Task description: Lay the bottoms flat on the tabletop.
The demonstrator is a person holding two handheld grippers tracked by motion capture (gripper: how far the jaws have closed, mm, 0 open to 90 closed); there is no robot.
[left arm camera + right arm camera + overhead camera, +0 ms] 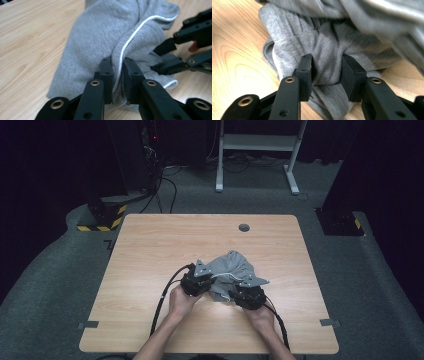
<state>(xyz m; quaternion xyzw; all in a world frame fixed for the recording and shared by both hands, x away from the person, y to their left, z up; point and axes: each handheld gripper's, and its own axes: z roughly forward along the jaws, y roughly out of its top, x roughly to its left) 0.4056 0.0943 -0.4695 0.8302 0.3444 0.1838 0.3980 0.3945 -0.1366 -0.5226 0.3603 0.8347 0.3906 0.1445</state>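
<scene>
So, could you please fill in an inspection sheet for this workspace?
Surface: wooden table, grommet hole near far edge.
Job's things: grey garment with white piping, crumpled mid-table.
Clutter: nothing seen.
Grippers: left tool pinches a piped fold; right tool clamps bunched cloth.
Cables: black cables trail back from both tools.
Surroundings: grey carpet, white stand, floor wires, hazard-striped bases.
</scene>
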